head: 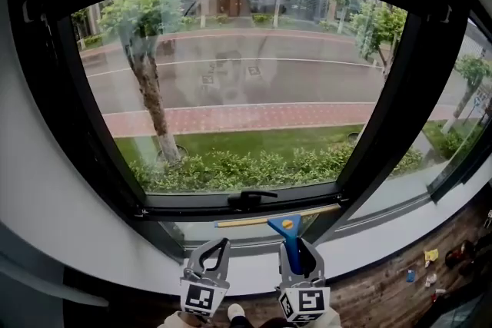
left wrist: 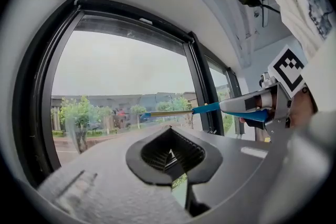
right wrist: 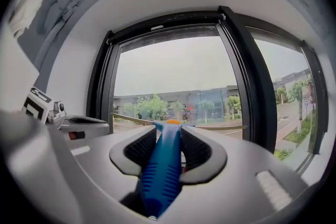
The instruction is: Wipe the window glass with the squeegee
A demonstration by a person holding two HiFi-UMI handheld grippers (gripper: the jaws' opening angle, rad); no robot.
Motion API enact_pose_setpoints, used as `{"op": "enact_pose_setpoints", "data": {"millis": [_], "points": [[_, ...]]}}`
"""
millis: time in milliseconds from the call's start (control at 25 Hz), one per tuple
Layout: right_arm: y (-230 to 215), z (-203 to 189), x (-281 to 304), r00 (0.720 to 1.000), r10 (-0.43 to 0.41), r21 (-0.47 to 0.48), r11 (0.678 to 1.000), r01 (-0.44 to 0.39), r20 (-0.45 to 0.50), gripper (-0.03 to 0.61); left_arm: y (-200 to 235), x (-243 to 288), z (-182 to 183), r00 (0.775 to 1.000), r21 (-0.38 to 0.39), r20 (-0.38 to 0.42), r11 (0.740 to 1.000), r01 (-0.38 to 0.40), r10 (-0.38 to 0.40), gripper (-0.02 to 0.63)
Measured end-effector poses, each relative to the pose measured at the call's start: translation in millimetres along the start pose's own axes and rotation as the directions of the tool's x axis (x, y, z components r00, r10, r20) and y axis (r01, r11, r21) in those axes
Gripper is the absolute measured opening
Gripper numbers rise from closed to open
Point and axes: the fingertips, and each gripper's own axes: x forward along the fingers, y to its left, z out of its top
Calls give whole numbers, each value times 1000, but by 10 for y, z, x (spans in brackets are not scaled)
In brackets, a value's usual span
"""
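- Head view shows the right gripper clamped on the blue handle of the squeegee, head pointing up and away, so the blade leads toward the window.
- The blade lies level just under the bottom edge of the black window frame, a little right of the latch handle. It sits below the large window glass. Whether its edge touches any pane cannot be told.
- Held this low, the wipe of the main pane looks not yet begun. The blade would likely need lifting to the glass's top edge for a downward pull.
- The left gripper has its jaws brought together on nothing. It waits just beside the right one, apparently idle.
- The handle is moulded plastic, tapered, with fine ribs along its grip and an orange spot at the neck. The blade is a thin, pale, straight strip.
- The jaw pads are dark, curved and finely ridged, a shape suited to pinching that slim handle from both sides.
- The glass is clear and faintly mirrors the marker cubes. The frame is matt black.
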Motion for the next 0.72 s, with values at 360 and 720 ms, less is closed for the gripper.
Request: {"op": "enact_pose_setpoints", "data": {"millis": [360, 720], "points": [[-358, 137, 391, 1000, 16, -57, 998, -14, 27, 150, 23, 534, 242, 1000, -26, 14, 1000, -6, 7, -2], [-686, 813, 819, 985, 39, -68, 997, -28, 170, 150, 201, 961, 1003, 993, -10, 85, 997, -76, 77, -2]]}}
